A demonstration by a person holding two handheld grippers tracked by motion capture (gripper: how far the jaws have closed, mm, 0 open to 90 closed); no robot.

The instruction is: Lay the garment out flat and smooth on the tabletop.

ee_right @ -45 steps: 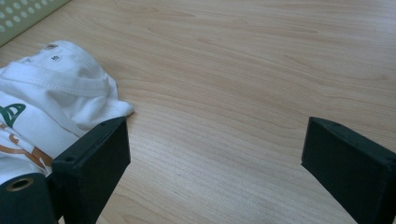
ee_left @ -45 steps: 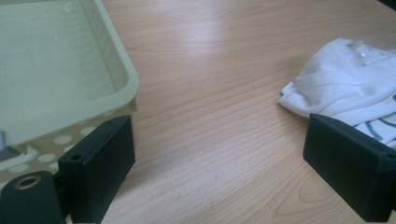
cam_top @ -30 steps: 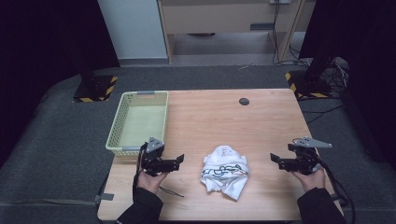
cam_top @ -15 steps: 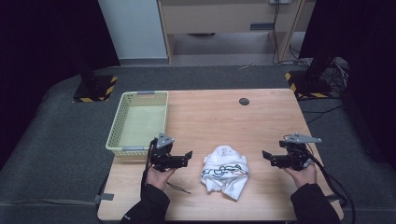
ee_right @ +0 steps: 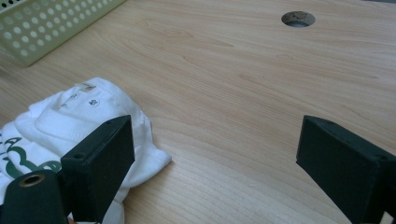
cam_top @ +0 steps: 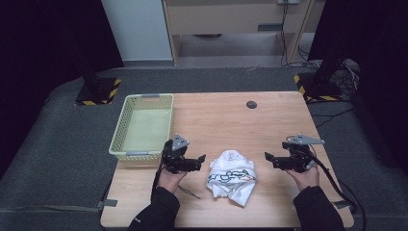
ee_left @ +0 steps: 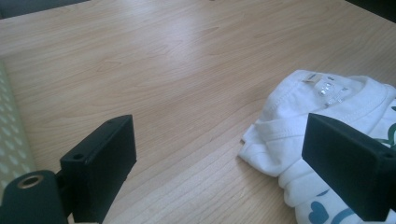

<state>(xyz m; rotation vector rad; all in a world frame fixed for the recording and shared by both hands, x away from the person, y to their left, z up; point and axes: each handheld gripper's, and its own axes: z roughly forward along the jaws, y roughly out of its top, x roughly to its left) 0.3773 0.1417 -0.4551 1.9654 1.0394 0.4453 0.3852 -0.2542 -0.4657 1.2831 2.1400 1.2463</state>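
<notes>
Though crumpled, white printed shirt (cam_top: 231,177)

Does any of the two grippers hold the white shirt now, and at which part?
Nothing is held. The left gripper and the right gripper are both open, one on each side of the crumpled white shirt, apart from it.

On the surface (cam_top: 288,115), the crumpled shirt (cam_top: 231,175) lies near the person's edge, about midway between the left tool (cam_top: 201,161) and the right tool (cam_top: 267,158) (each just beside it, neither touching). The basket (cam_top: 143,126) sits at the surface's left edge, behind the left tool and to the left of the shirt. A round hole (cam_top: 251,104) lies far back, well apart from the shirt and slightly right of it.
</notes>
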